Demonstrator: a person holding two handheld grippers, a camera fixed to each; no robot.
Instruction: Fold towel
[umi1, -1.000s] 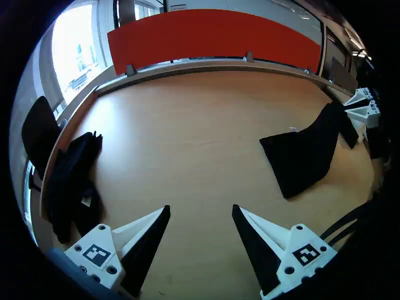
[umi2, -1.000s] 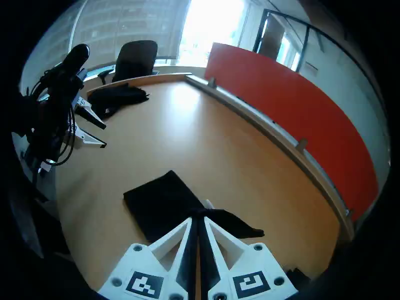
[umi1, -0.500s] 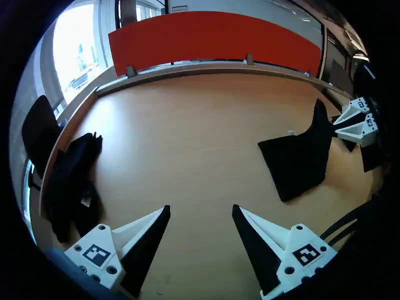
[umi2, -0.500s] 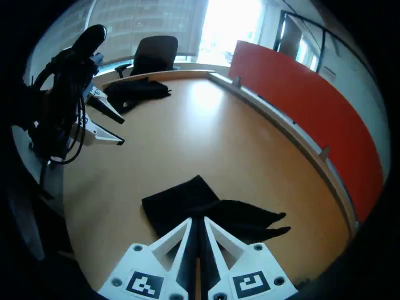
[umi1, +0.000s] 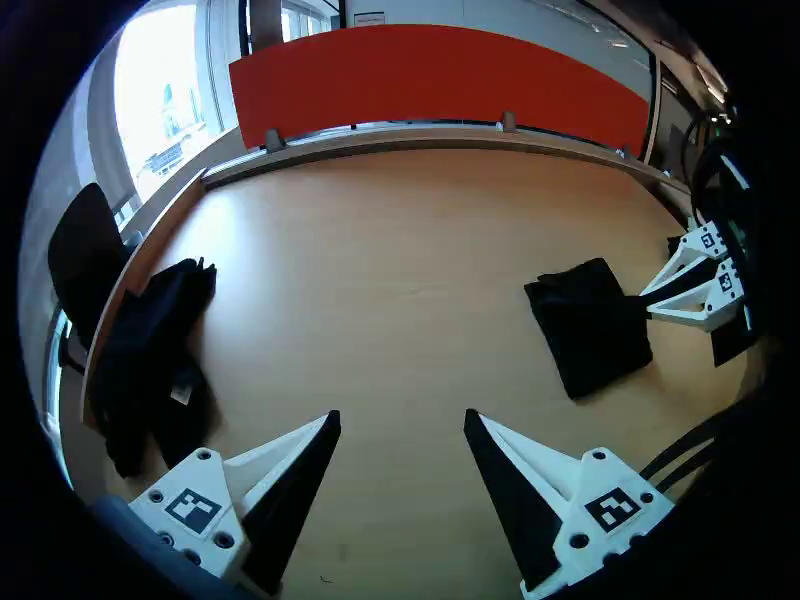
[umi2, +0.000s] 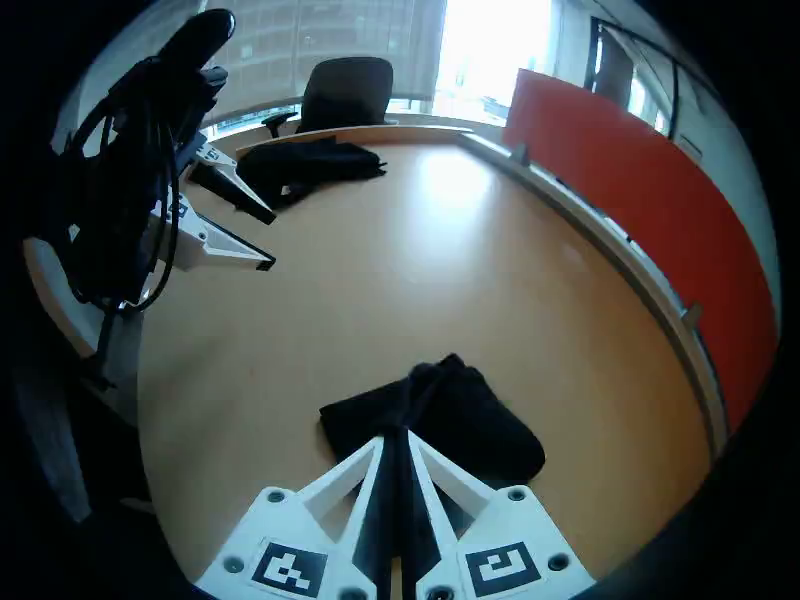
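The table (umi1: 400, 250) is a broad pale wood top running back to a red screen (umi1: 430, 70) along its far edge, with bright windows beyond. A dark chair (umi1: 75, 250) stands off the table's left side in the left gripper view, and a heap of dark cloth (umi1: 150, 350) lies on the table near it, well apart from the work.

The towel (umi1: 590, 325) is black and lies on the table toward the right side. It looks doubled over into a compact, slightly lumpy block with 1 raised ridge across it (umi2: 470, 420).

The left gripper (umi1: 401, 415) hangs over bare wood with its jaws wide apart and nothing between them, well away from the towel. It also shows from the other side (umi2: 270, 240), with cables trailing from the hand behind it.

The right gripper (umi2: 397, 440) has its jaws drawn narrow, pinching the near edge of the towel low over the table. From the left gripper view its tips (umi1: 648, 300) meet at the towel's right edge.

I judge that 1 fold is being laid down and is close to done. Next the right gripper would need to let the edge go so the layers lie flat, and the left could come across to press out the ridge or take a corner for a 2nd fold
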